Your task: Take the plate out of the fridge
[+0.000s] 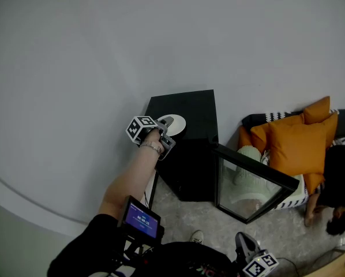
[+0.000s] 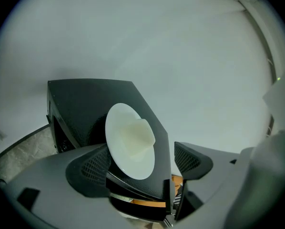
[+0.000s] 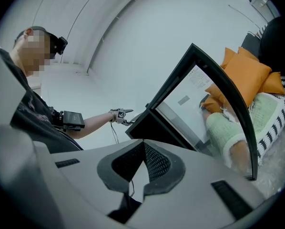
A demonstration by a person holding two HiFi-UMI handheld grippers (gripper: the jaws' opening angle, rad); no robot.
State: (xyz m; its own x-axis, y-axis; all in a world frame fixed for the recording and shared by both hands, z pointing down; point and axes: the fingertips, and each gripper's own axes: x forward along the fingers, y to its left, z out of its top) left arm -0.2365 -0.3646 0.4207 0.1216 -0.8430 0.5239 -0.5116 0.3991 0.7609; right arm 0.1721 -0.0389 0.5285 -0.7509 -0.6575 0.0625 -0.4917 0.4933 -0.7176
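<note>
A white plate lies flat on top of the black mini fridge, near its left front corner. My left gripper reaches over that corner and is open. Its jaws stand wide to either side of the plate's near edge, and the pads do not press on it. The fridge's glass door hangs open to the right. My right gripper stays low at the bottom right, away from the fridge, shut on nothing.
A person lies among orange cushions on a striped sofa just right of the open door. A pale wall runs behind the fridge. Speckled floor shows in front of it, with a shoe.
</note>
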